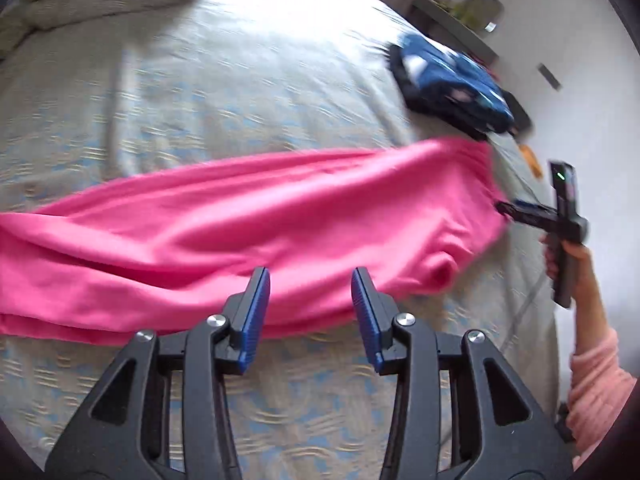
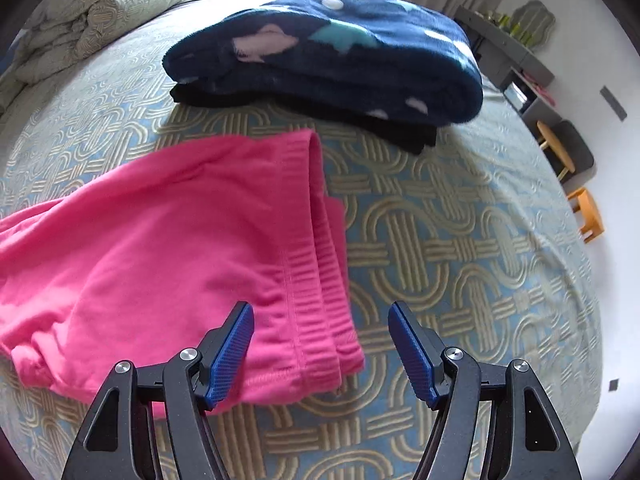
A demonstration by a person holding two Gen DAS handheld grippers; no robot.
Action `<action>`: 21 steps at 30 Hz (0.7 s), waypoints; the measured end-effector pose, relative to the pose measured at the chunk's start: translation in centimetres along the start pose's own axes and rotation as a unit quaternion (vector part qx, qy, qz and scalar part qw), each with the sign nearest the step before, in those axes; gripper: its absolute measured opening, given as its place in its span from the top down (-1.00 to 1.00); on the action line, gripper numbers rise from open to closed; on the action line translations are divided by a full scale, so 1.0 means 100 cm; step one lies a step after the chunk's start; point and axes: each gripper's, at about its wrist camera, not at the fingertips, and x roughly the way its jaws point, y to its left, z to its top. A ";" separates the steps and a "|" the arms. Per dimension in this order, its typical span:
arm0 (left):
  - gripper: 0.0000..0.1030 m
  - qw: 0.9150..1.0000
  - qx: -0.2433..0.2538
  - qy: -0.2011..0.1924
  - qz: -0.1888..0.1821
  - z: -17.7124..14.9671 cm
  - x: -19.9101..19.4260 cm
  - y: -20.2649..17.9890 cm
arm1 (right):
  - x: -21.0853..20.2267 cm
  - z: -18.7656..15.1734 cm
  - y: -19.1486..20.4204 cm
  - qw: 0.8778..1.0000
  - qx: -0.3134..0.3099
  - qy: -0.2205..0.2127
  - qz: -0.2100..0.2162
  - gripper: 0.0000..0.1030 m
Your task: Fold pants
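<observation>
On a bed spread with a blue-and-cream patterned bedspread [image 2: 460, 240], your pink pants [image 1: 240, 216] lie stretched out lengthwise, legs laid one upon the other, the ribbed waistband [image 2: 320, 248] at the right-hand end and the leg ends running out of view to the left; your left gripper [image 1: 310, 312] hangs over the near edge of the pants at about mid-length, its blue pads [image 1: 256, 316] spread wide with nothing between them; the left-wrist picture is blurred, so whether the tips touch the cloth cannot be told; your right gripper [image 2: 320, 352] sits at the waistband's near corner, its jaws parted wide and holding nothing, the left pad [image 2: 232, 356] over the pink fabric and the right pad over bare bedspread; seen from the left wrist, your right hand [image 1: 568, 256], in a pale pink sleeve [image 1: 600, 384], grips that tool just beside the waistband end; beyond the waistband, close to it but apart, rests a folded navy fleece blanket [image 2: 328, 56] with pale patches, set on top of a folded black garment [image 2: 360, 120]; a rumpled cream duvet [image 2: 100, 16] is heaped at the far left corner; grey shelves [image 2: 516, 60] and wooden stools [image 2: 588, 212] stand beside the bed on the right
</observation>
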 end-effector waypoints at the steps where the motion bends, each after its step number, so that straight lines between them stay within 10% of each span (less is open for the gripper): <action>1: 0.15 0.999 0.018 0.021 -0.026 -0.004 0.016 -0.019 | 0.001 -0.006 -0.006 1.000 0.015 0.001 0.013 -0.38; 11: 0.16 0.994 0.065 0.078 -0.046 0.008 0.100 -0.108 | -0.004 -0.040 -0.038 0.989 0.100 -0.032 0.108 -0.38; 19: 0.90 0.996 0.033 0.078 -0.037 0.010 0.119 -0.112 | -0.004 -0.037 -0.043 0.980 0.108 -0.071 0.150 -0.38; 20: 0.90 0.996 0.039 0.071 -0.039 0.007 0.113 -0.117 | -0.003 -0.035 -0.043 0.980 0.111 -0.077 0.147 -0.33; 21: 0.90 0.996 0.049 0.062 -0.035 0.002 0.106 -0.122 | -0.003 -0.034 -0.042 0.980 0.110 -0.082 0.142 0.24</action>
